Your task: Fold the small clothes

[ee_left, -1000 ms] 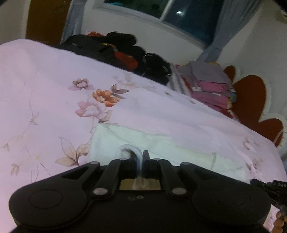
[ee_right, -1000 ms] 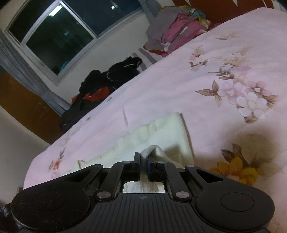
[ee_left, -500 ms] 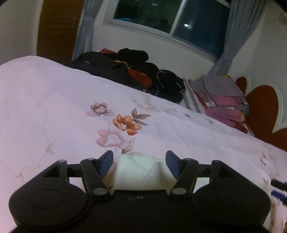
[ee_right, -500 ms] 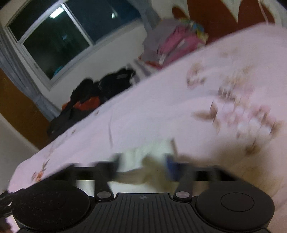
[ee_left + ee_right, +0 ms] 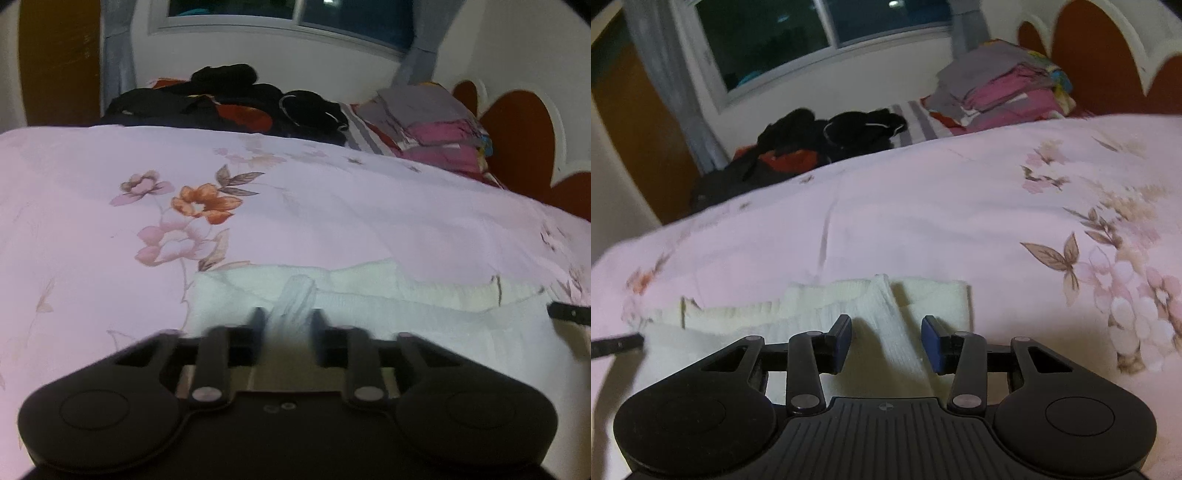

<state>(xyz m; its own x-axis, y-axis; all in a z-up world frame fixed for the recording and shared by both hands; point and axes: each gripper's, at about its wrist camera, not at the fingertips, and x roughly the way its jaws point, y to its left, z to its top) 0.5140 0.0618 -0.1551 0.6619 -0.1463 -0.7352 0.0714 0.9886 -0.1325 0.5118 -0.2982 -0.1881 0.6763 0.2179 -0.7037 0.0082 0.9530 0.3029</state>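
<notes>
A white knitted garment [image 5: 406,314] lies flat and partly folded on the pink floral bedspread [image 5: 332,206]. My left gripper [image 5: 288,321] is low over the garment's left part. Its jaws are closing, and its blurred fingers pinch a raised ridge of the fabric. In the right wrist view the same garment [image 5: 820,306] spreads out to the left. My right gripper [image 5: 886,332] is closing, with a raised fold of the fabric between its blue pads [image 5: 932,343], which stand clear of it. Each view shows the other gripper's dark tip at its edge.
A heap of dark clothes [image 5: 229,99] lies at the bed's far side under the window. A folded stack of grey and pink clothes [image 5: 424,122] sits beside the red headboard [image 5: 517,122]. Bare bedspread [image 5: 960,206] stretches beyond the garment.
Both grippers let go of the fabric they pinched, opened wide, rolled level and sank onto a new ridge. The left has closed on it again; the right has narrowed.
</notes>
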